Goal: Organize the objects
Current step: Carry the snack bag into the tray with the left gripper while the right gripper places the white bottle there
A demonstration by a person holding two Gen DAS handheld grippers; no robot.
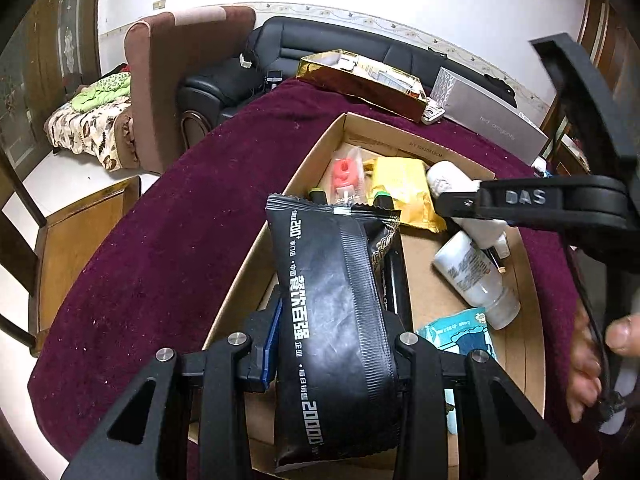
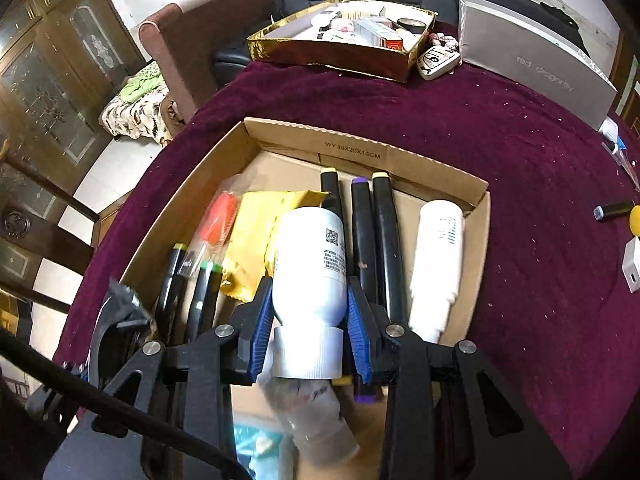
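Observation:
My left gripper [image 1: 336, 360] is shut on a black foil pouch [image 1: 336, 300] with white print, held over the near left part of an open cardboard box [image 1: 348, 120]. My right gripper [image 2: 308, 320] is shut on a white bottle [image 2: 308, 264], its blue pads [image 2: 260, 320] pressing both sides above the ribbed cap. In the left wrist view the right gripper [image 1: 464, 204] and its white bottle [image 1: 444, 180] hang over the box's right side. In the box [image 2: 360, 140] lie black markers [image 2: 384, 232], a second white bottle [image 2: 436, 256], a yellow packet [image 2: 256, 232] and an orange item in a clear bag [image 2: 218, 220].
A gold tray [image 2: 332, 52] of small items, a key fob [image 2: 436, 62] and a grey box [image 2: 536, 68] stand at the back of the maroon tablecloth [image 2: 520, 184]. A white charger [image 2: 632, 268] lies at the right. A wooden chair [image 1: 80, 232] stands left of the table.

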